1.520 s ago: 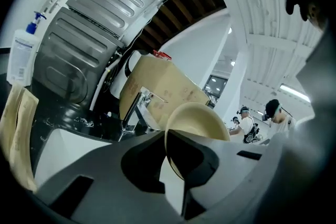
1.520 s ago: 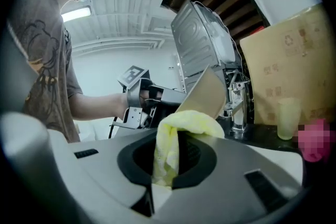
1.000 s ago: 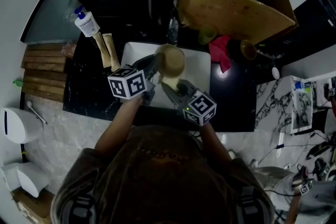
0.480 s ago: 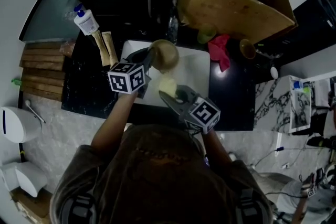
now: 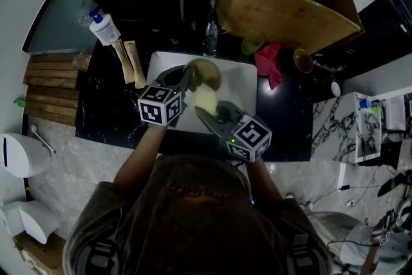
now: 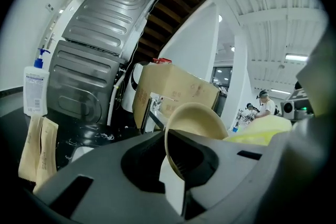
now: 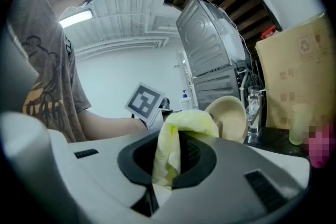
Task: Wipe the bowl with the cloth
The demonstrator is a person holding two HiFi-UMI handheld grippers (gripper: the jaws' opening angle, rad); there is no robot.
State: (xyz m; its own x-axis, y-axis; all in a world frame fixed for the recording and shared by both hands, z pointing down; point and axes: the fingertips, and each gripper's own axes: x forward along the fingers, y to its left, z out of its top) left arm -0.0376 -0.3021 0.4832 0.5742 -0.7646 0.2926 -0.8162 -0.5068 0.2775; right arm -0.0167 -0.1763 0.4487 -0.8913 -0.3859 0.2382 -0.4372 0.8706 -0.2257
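Bowl (image 5: 206, 73): tan, tipped up on edge, held above the white rectangular basin (image 5: 243, 84) set in the black desk (image 5: 108, 114). It sits toward the far-left part of the basin.

Left tool (image 5: 185, 78): clenched on the bowl's rim. The left gripper view shows the rim running down between the two jaws, with the wall of the bowl rising just beyond them. The bowl's hollow faces right, toward the other tool.

Cloth (image 5: 205, 100): pale yellow, bunched, just near of the bowl in the head view. The two look very close, but contact cannot be confirmed.

Right tool (image 5: 207, 111): clamped on the cloth. The right gripper view shows a fold pinched between the jaws and the rest mounded over their tips, with the bowl right behind it.

Surroundings: pump bottle (image 5: 104, 28) at far left on the desk. Wooden slats (image 5: 54, 87) left of the desk. Red rag (image 5: 270, 64) just right of the basin, with a green cup (image 5: 252, 43) beside it. Large cardboard box (image 5: 283, 4) at far right.
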